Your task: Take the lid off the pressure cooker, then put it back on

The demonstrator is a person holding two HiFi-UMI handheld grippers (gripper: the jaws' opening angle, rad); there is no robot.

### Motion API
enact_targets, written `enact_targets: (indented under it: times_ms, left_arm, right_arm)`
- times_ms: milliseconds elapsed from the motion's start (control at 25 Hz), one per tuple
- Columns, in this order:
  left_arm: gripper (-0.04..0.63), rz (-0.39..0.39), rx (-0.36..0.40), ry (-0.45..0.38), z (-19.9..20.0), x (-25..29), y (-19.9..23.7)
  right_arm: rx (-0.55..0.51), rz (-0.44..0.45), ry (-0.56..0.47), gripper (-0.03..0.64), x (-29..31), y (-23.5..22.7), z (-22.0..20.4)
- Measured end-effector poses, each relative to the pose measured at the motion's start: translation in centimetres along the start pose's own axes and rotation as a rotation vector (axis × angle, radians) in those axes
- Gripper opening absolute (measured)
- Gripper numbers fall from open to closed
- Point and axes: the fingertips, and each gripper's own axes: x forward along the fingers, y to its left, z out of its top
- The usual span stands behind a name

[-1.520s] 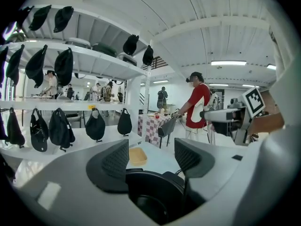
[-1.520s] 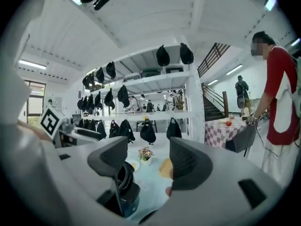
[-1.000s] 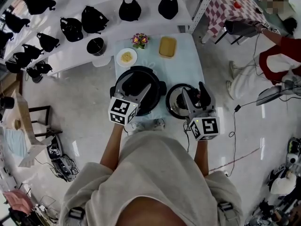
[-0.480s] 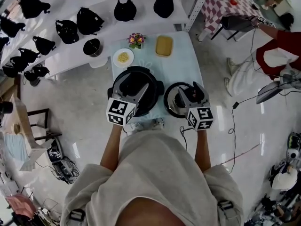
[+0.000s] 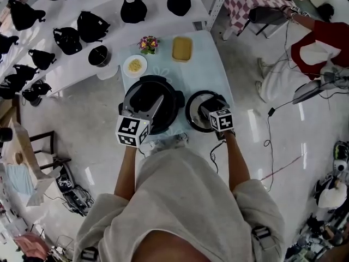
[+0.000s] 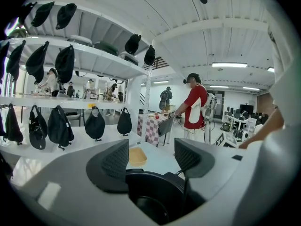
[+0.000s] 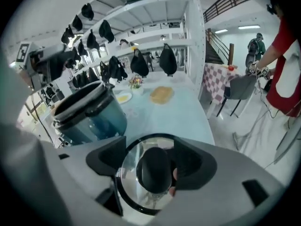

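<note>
The black pressure cooker [image 5: 170,89] stands open on the pale blue table [image 5: 204,70]; the right gripper view shows its blue wall [image 7: 89,114]. Its glass lid [image 5: 192,113] lies flat on the table to the cooker's right. My right gripper [image 5: 210,109] points down over the lid. Its jaws have just been opening and stand either side of the lid's black knob [image 7: 153,169] with a gap, not pressing it. My left gripper [image 5: 154,101] hovers over the cooker's mouth [image 6: 150,197], open, with nothing between its pads [image 6: 117,160].
At the table's far end sit a plate of food [image 5: 134,65], a small flower pot [image 5: 147,43] and a yellow tray [image 5: 181,48]. White shelves with black bags [image 5: 87,26] run along the left. A person in red [image 5: 316,42] stands at the right, cables on the floor.
My right gripper has dropped and tipped down onto the lid, its jaws now around the knob. The left gripper has stayed over the cooker.
</note>
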Motion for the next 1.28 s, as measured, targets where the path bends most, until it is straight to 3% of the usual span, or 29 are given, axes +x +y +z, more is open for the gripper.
enact_targets:
  times_ms: [240,640,1040,1200,1280]
  left_arm:
    - [0.291,0.015,-0.006,0.010,-0.3,-0.3,0.6]
    - [0.291,0.065,-0.016,0.014,-0.5,-1.2,2.3]
    - [0.291,0.084,-0.022,0.017,-0.7,-1.6,3.1]
    - [0.291,0.088,-0.019,0.018,-0.6,-1.7,3.1]
    - [0.291,0.090,-0.018,0.019,-0.6,-1.8,3.1]
  right_arm:
    - [0.009,-0.006,0.191,0.299,3.4,-1.2,-3.9]
    - [-0.050,-0.030,0.385,0.291,6.4,-2.1,-6.9]
    - [-0.049,-0.036,0.395,0.291,6.7,-2.1,-7.1]
    - [-0.051,0.002,0.400,0.272,6.9,-1.1,-6.8]
    - [-0.072,-0.036,0.430,0.270,6.5,-2.0,-7.1]
